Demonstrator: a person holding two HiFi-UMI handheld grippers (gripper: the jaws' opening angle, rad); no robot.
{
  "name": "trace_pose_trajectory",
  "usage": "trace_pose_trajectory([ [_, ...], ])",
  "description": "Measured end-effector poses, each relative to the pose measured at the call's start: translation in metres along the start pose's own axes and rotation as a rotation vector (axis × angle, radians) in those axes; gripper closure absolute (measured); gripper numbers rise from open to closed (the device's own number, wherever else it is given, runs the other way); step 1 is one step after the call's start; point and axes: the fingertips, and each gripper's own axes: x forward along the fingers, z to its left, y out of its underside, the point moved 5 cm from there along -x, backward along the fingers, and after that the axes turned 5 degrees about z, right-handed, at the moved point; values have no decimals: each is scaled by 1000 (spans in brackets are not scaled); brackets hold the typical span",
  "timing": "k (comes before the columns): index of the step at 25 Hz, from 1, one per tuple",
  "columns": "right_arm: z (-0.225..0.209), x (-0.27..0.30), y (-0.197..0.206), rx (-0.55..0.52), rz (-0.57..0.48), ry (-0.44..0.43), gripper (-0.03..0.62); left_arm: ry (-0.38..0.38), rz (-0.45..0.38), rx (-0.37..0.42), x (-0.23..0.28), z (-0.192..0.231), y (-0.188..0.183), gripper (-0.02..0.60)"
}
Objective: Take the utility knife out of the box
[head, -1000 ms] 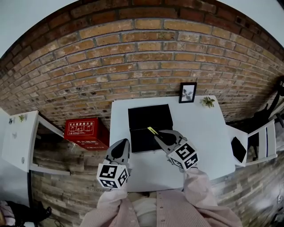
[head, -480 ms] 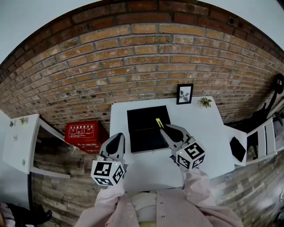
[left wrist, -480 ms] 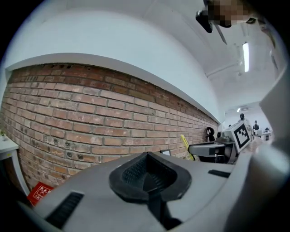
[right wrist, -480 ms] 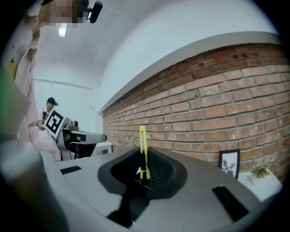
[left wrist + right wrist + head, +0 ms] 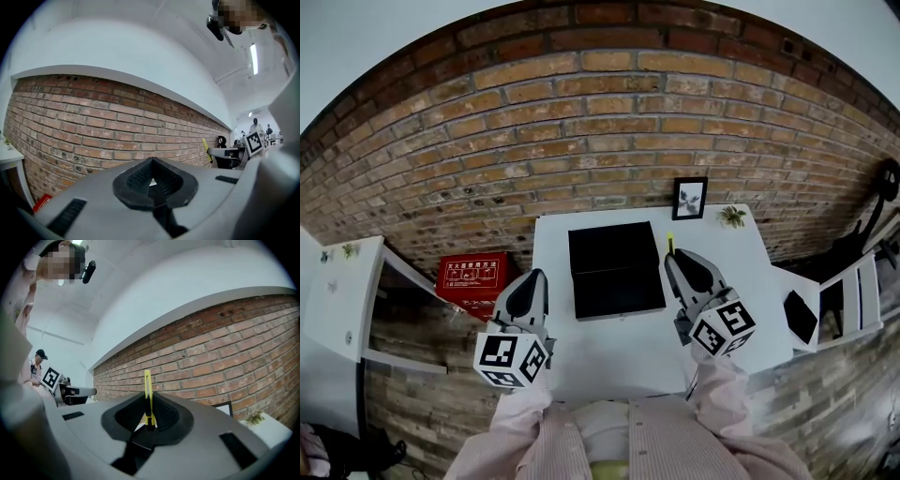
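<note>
My right gripper (image 5: 149, 414) pinched the utility knife (image 5: 148, 389) by its lower end, seemingly lightly, at 2 o'clock off the box (image 5: 614, 272); it could pivot and drop. The left gripper (image 5: 151, 176) sat closed on nothing.

Box (image 5: 614, 270) occupies table (image 5: 748, 267) centre; free room alongside

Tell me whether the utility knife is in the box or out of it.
Out. The right gripper has its jaws clamped on the yellow utility knife and holds it to the right of the black box, clear of it.
</note>
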Motion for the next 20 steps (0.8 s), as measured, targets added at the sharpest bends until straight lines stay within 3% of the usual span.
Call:
trace_pose_trajectory([
  [12, -25, -31, -18, 78, -119, 157, 540, -87, -39, 1, -17, 20, -16, 589],
  [20, -26, -35, -17, 60, -107, 170, 540, -103, -36, -3, -19, 22, -15, 589],
])
